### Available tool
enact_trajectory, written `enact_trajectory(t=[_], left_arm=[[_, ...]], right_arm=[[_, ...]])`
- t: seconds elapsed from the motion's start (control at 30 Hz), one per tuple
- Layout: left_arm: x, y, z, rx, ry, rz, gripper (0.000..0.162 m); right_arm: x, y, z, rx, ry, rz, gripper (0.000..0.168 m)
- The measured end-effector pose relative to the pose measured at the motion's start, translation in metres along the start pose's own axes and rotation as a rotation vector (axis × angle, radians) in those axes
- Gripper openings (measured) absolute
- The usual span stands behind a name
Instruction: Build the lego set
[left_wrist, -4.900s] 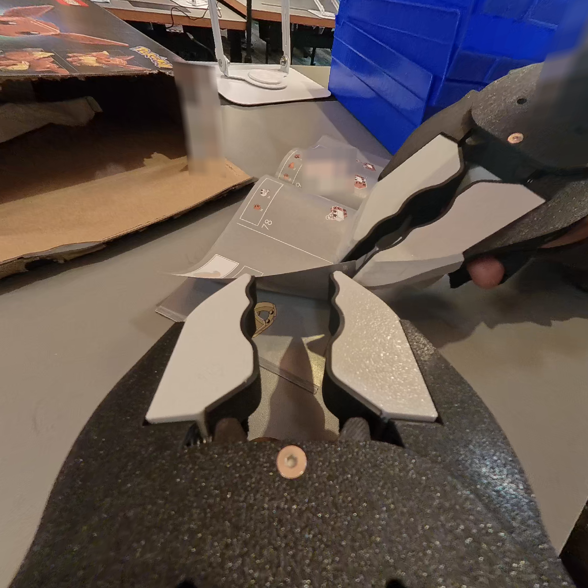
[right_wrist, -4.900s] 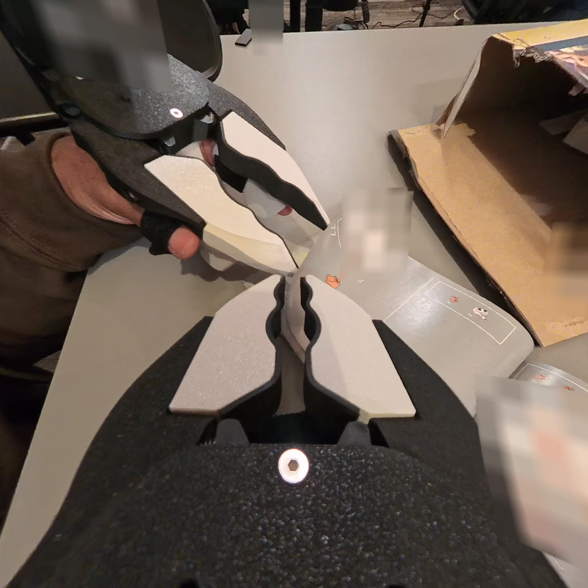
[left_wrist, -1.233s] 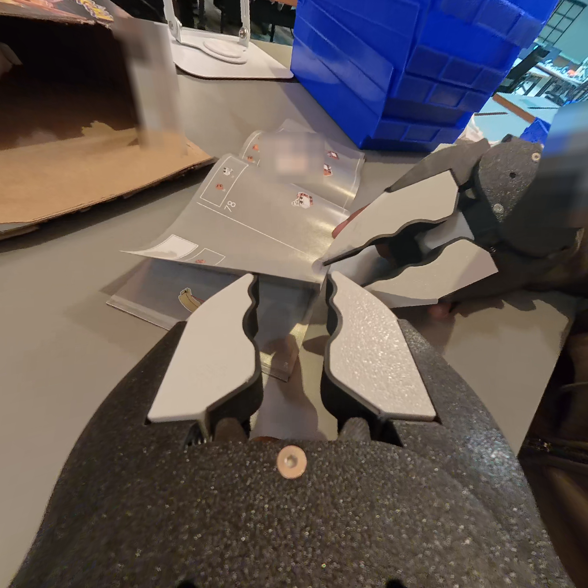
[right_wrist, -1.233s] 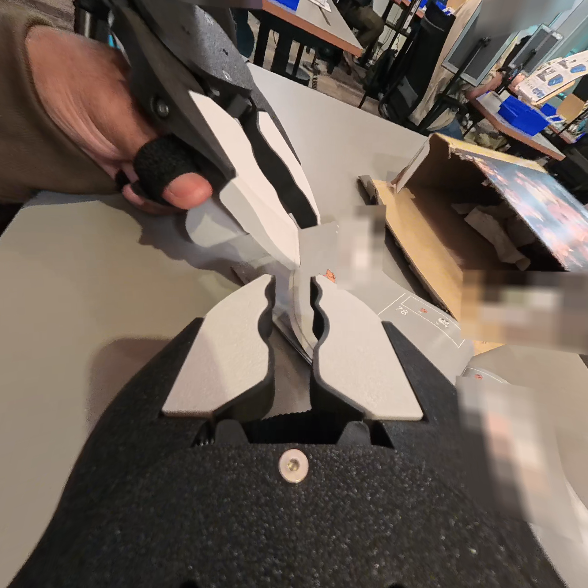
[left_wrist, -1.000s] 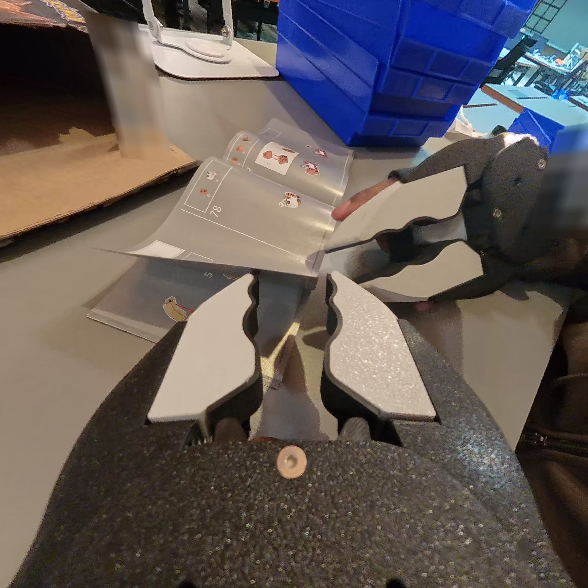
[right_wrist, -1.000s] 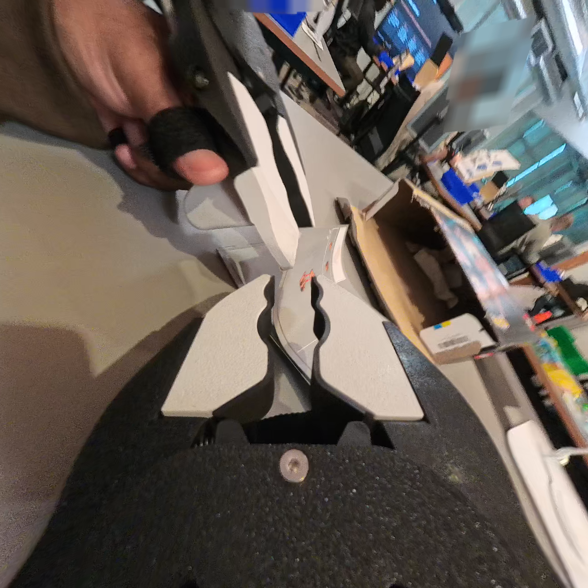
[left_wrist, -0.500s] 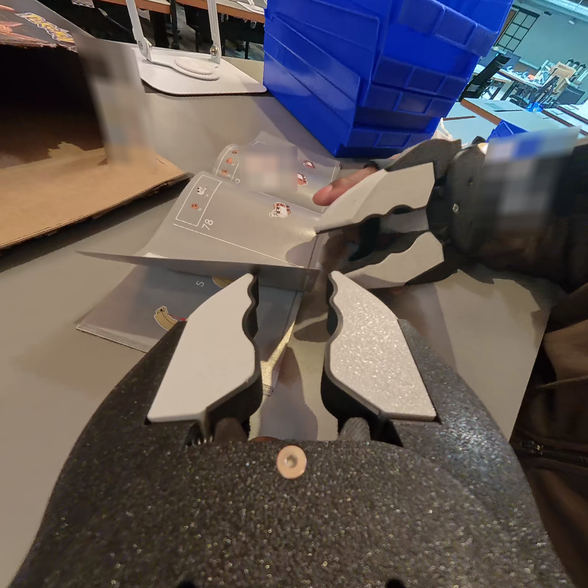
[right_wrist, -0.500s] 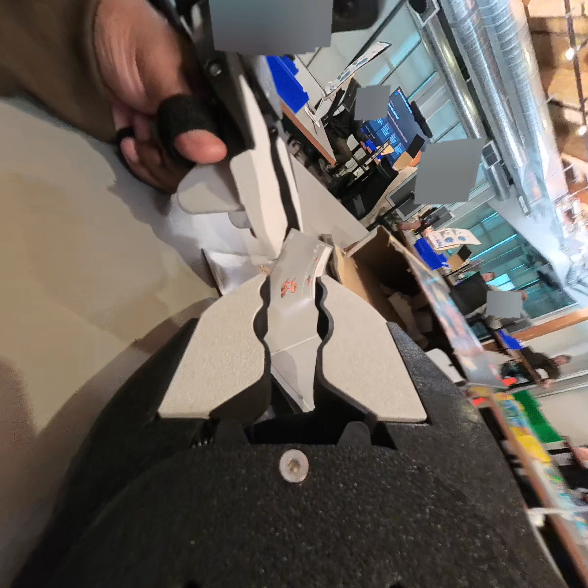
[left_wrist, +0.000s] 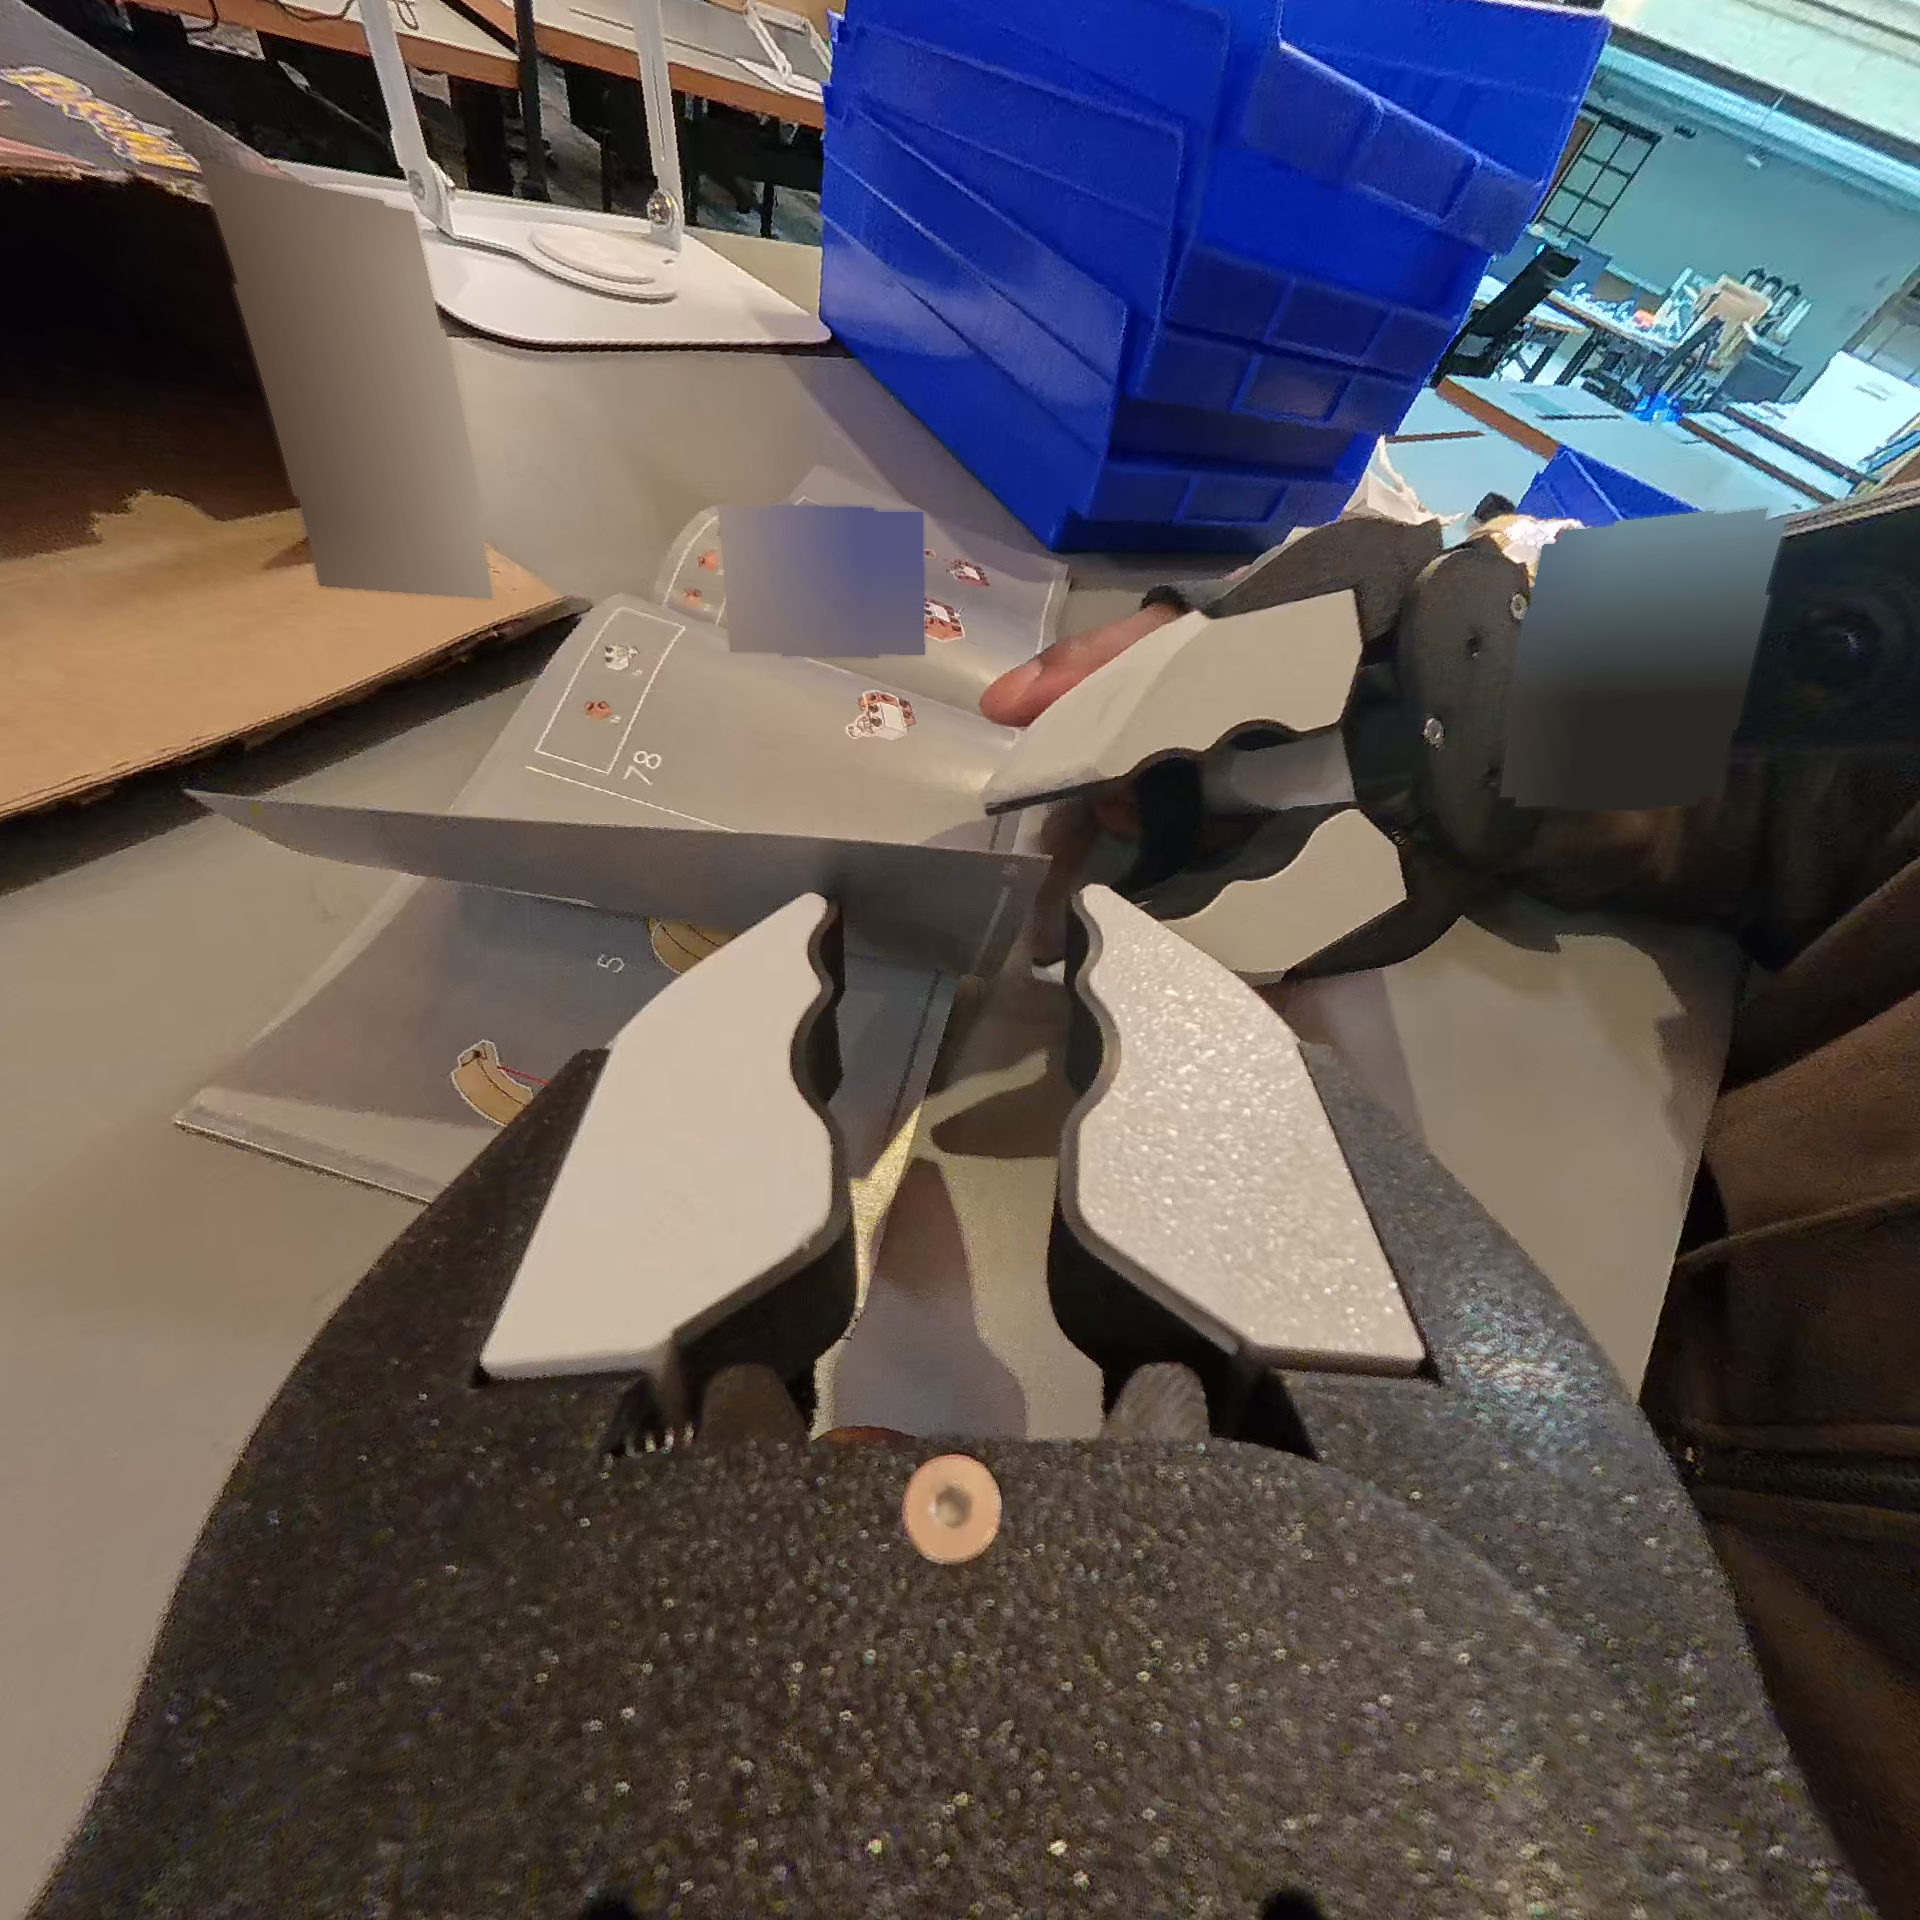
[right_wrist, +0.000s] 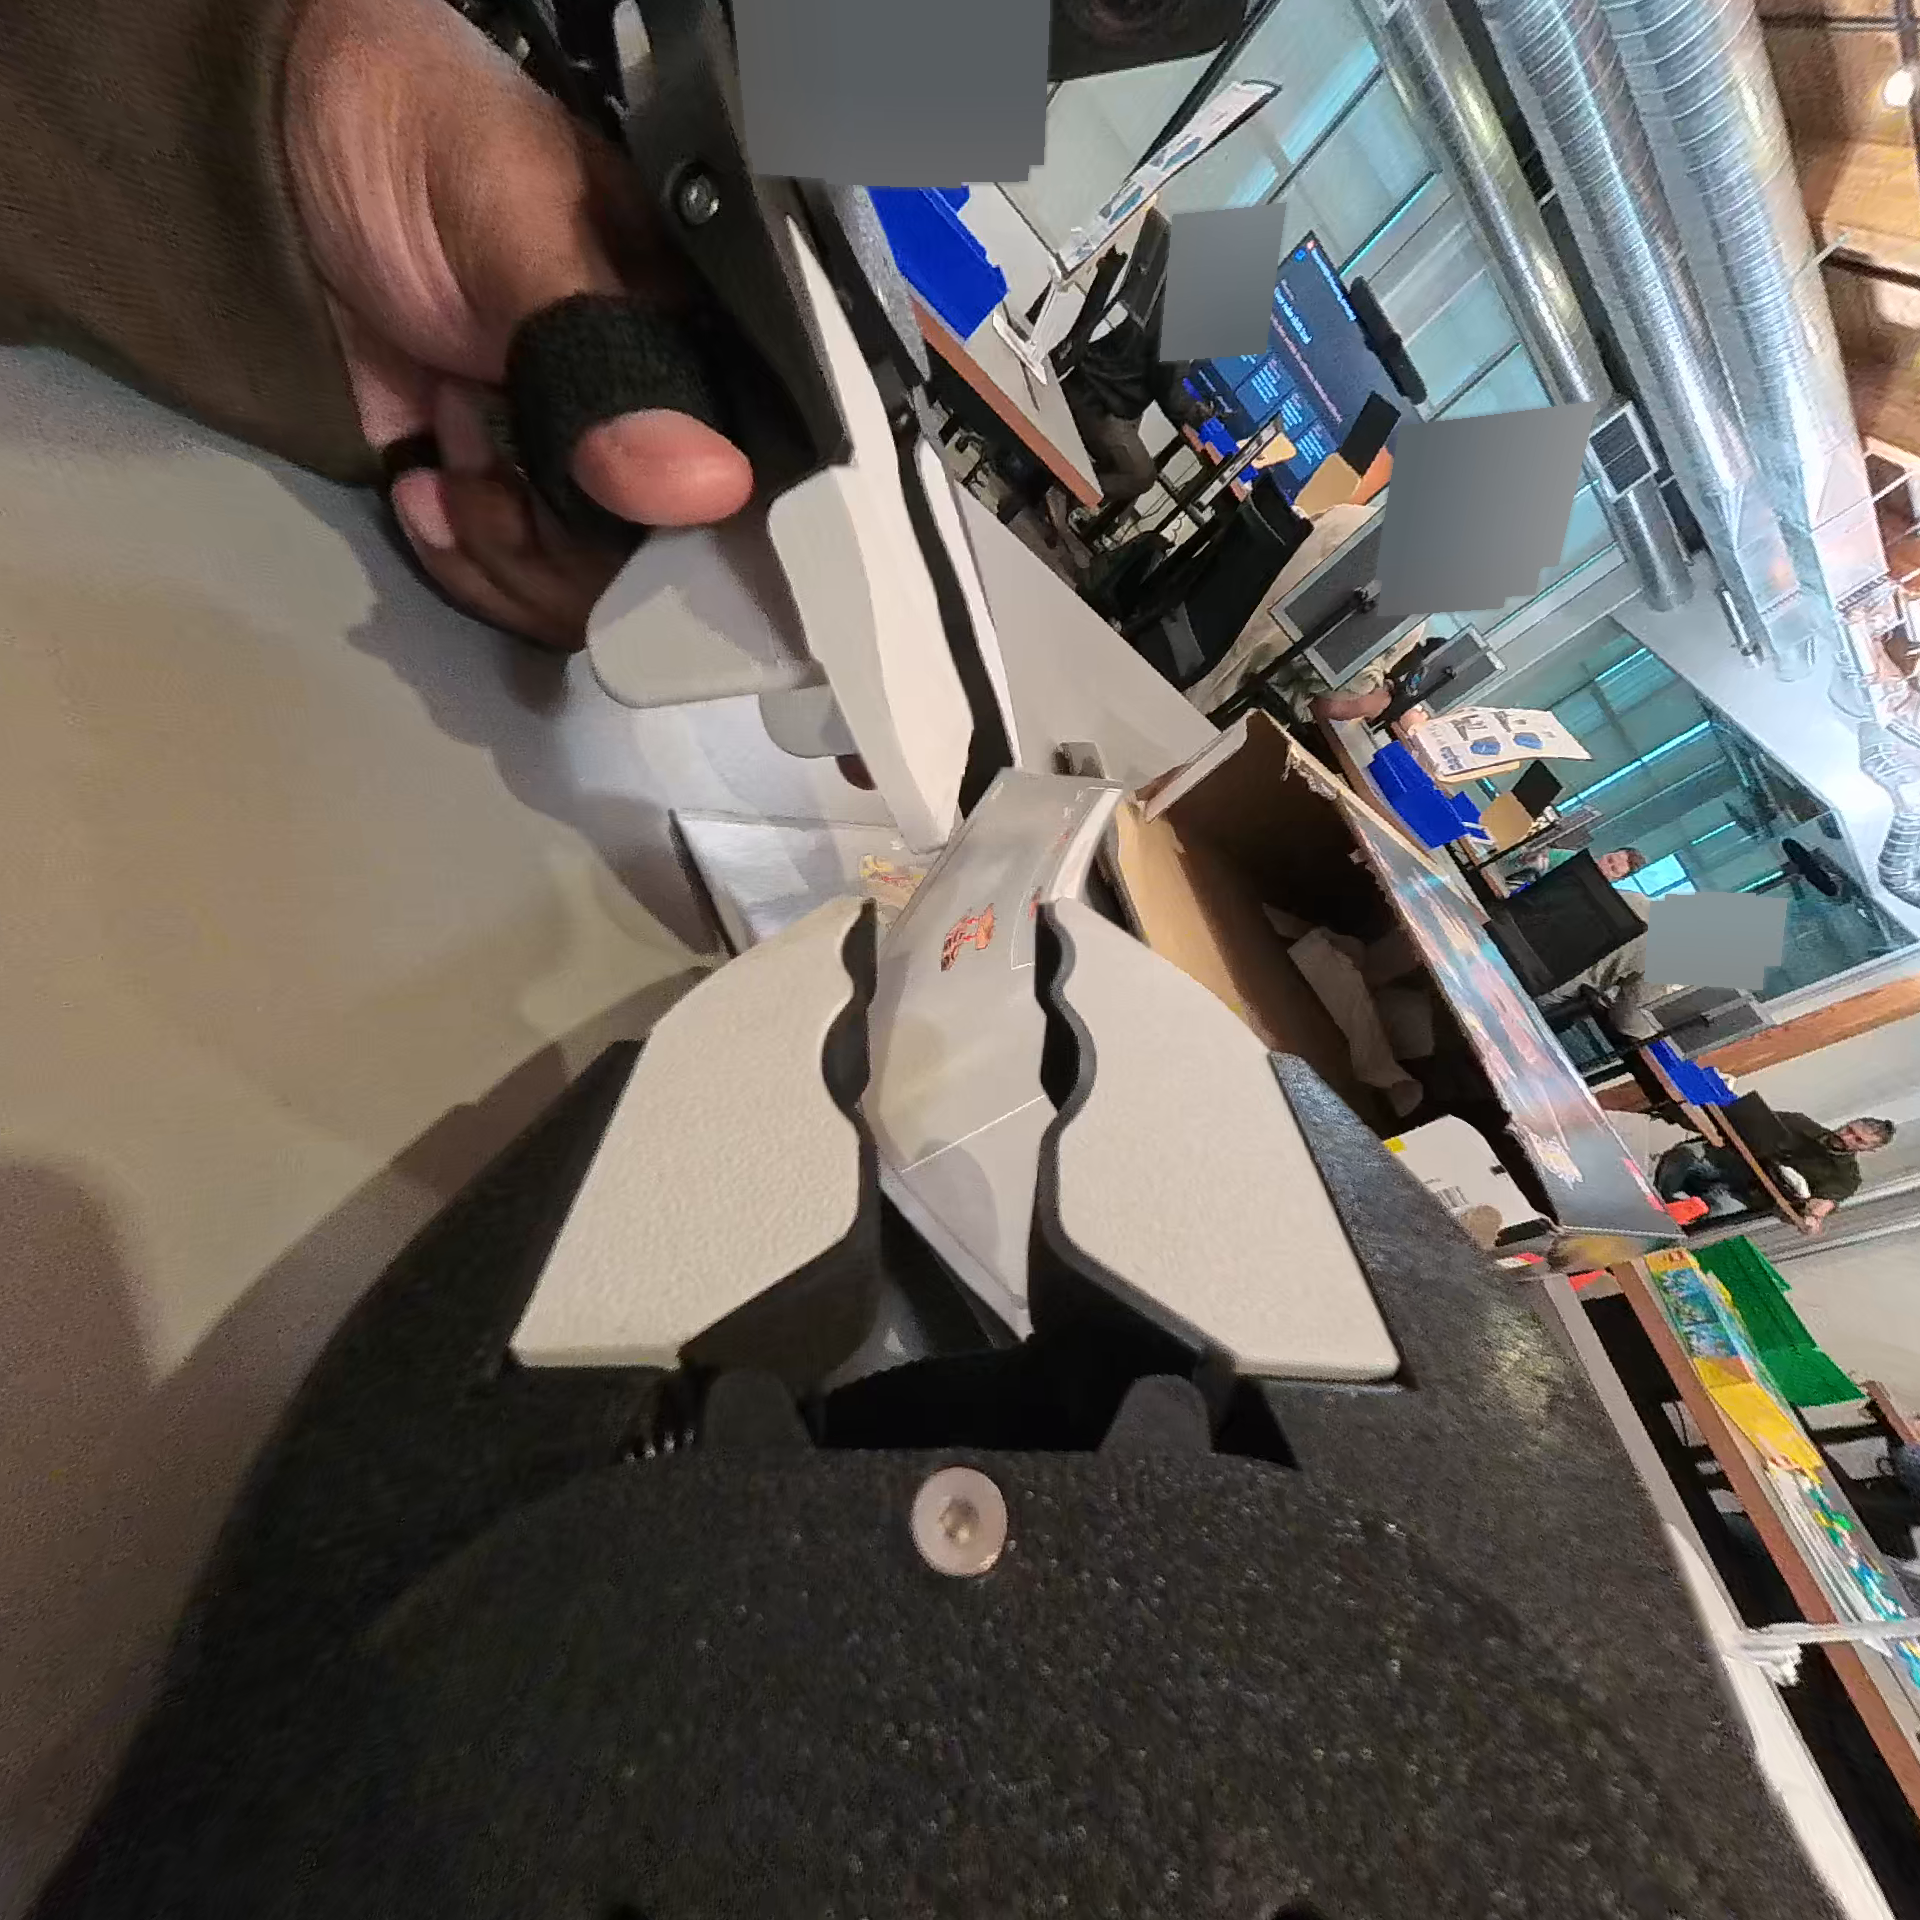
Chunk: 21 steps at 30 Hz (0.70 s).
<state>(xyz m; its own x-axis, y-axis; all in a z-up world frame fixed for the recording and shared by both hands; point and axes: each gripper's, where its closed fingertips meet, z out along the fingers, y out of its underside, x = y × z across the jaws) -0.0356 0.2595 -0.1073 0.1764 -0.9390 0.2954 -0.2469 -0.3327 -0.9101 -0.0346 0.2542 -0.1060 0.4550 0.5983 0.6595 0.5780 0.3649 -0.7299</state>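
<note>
Your left gripper (left_wrist: 951, 914) hangs low over the table (left_wrist: 187, 1299) with its jaws apart and nothing between them, its tips just short of the lifted page's near edge. Your right gripper (right_wrist: 954, 920) is also spread; the raised page of the instruction booklet (left_wrist: 748, 748) runs through the gap, but neither finger presses on it, so it is not clamped. In the left wrist view that gripper's upper finger lies over the page's right edge. The booklet lies open on the table, its lower pages flat. An opened cardboard box (left_wrist: 156, 623) sits just left of it; stacked blue bins (left_wrist: 1143, 260) and a white stand (left_wrist: 582, 260) are behind.
</note>
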Motion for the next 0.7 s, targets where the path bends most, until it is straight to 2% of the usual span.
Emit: enact_trajectory(t=[0.03,0.23,0.43,0.7], left_arm=[[0.000,-0.001,-0.001,0.004,0.001,-0.005,0.041],[0.000,-0.002,-0.001,0.013,0.008,-0.010,0.041],[0.001,-0.001,-0.001,0.009,0.013,-0.002,0.041],[0.002,0.000,0.000,-0.002,0.010,0.010,0.042]], right_arm=[[0.001,-0.001,-0.001,0.010,0.006,-0.009,0.029],[-0.006,-0.012,-0.004,0.059,0.034,-0.177,0.032],[-0.009,-0.019,-0.001,0.072,0.094,-0.396,0.043],[-0.009,-0.018,0.008,0.096,0.080,-0.463,0.050]])
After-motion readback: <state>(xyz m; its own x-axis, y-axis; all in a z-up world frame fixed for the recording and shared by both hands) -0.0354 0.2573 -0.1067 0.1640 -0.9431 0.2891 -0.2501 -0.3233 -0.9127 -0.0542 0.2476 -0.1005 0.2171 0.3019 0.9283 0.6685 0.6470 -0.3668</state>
